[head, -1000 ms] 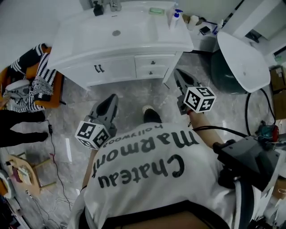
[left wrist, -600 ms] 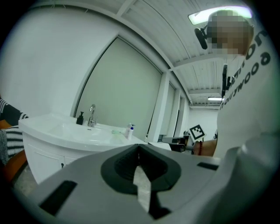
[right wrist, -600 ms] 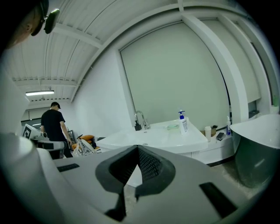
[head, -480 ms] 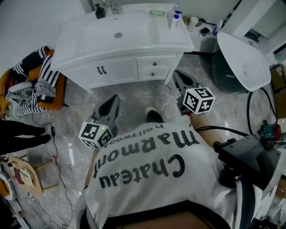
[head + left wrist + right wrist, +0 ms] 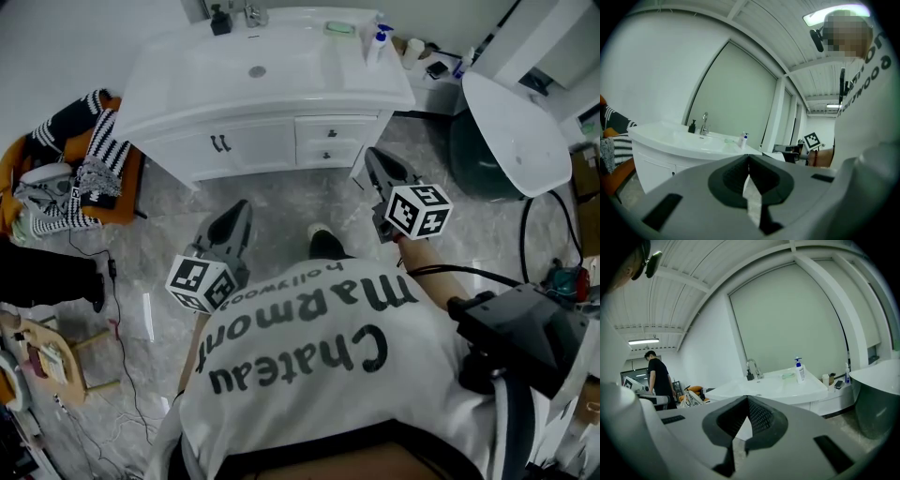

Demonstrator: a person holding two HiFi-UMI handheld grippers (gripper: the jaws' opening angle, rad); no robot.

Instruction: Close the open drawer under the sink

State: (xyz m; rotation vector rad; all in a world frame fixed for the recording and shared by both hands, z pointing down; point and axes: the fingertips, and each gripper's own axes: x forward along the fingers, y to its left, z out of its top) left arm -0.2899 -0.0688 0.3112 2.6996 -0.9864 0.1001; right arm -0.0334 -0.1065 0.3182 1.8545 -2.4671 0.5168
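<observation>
The drawers (image 5: 319, 129) under the sink (image 5: 309, 70), upper middle of the frame, both look flush with the cabinet front; I see none standing out. My left gripper (image 5: 239, 208) and right gripper (image 5: 373, 157) are closed on nothing, mid-frame and well apart from the cabinet. This fits a drawer already pushed home, or one barely ajar that this angle hides. Against a second ago, the sink sits slightly further right; the grippers have barely shifted.

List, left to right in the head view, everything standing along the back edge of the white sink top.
dark soap dispenser → faucet → green soap dish → white pump bottle with a blue top
</observation>
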